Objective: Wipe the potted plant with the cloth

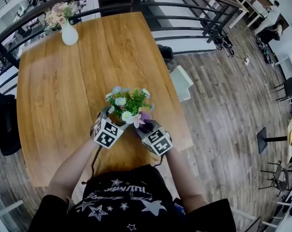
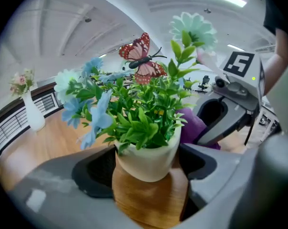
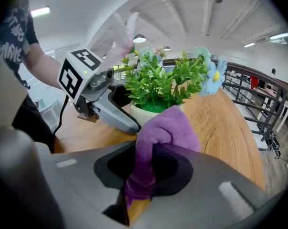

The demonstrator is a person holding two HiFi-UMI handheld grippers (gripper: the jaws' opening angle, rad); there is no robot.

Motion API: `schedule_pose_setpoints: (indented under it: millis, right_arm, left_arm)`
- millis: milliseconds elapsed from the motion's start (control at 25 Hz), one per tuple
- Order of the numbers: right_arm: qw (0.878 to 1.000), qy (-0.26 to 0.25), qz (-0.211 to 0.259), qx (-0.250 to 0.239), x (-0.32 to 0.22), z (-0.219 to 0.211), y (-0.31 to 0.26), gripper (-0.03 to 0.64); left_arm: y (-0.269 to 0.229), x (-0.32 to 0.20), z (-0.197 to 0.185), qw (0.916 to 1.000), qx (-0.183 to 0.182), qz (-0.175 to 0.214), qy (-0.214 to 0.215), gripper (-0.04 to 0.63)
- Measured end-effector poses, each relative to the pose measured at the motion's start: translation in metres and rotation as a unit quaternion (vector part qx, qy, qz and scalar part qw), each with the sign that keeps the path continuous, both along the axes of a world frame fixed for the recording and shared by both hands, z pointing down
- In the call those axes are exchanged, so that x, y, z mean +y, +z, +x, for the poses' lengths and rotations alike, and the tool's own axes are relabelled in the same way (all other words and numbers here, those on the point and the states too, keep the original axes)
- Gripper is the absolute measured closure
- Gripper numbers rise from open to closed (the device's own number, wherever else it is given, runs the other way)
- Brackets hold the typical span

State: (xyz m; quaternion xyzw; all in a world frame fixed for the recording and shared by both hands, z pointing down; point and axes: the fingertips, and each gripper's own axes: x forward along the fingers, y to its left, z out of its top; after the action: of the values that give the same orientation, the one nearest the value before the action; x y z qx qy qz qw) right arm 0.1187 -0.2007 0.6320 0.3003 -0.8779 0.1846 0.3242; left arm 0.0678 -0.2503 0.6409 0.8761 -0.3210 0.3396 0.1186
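Observation:
The potted plant [image 1: 128,104] has green leaves, pale blue and white flowers and a white pot [image 2: 149,159]. It stands near the front edge of the wooden table [image 1: 64,91]. My left gripper [image 2: 146,170] has its jaws closed on either side of the pot. A red butterfly ornament [image 2: 141,58] sits on top of the leaves. My right gripper [image 3: 146,168] is shut on a purple cloth [image 3: 168,128]. The cloth presses against the pot's right side, seen from the head view. In that view the left gripper [image 1: 111,120] and right gripper [image 1: 145,125] flank the plant.
A white vase of flowers [image 1: 68,33] stands at the table's far left corner. A dark metal railing [image 1: 184,8] runs behind the table. A black chair [image 1: 3,124] stands at the left and a white stool [image 1: 182,81] at the right edge.

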Motion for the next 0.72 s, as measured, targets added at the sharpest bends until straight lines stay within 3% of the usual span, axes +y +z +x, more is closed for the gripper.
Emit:
schedule_pose_setpoints:
  millis: [160, 280, 720]
  right_arm:
    - [1.000, -0.019, -0.001, -0.006, 0.011, -0.011, -0.001, 0.531]
    - [1.000, -0.023, 0.000, -0.003, 0.012, -0.014, -0.001, 0.531]
    - [1.000, 0.002, 0.004, 0.005, 0.002, 0.008, -0.001, 0.531]
  left_arm:
    - [0.001, 0.003, 0.006, 0.9991, -0.001, 0.000, -0.042, 0.161]
    - [0.002, 0.006, 0.004, 0.9988, -0.008, 0.003, -0.048, 0.164]
    - [-0.001, 0.036, 0.008, 0.9997, -0.021, -0.012, 0.005, 0.204]
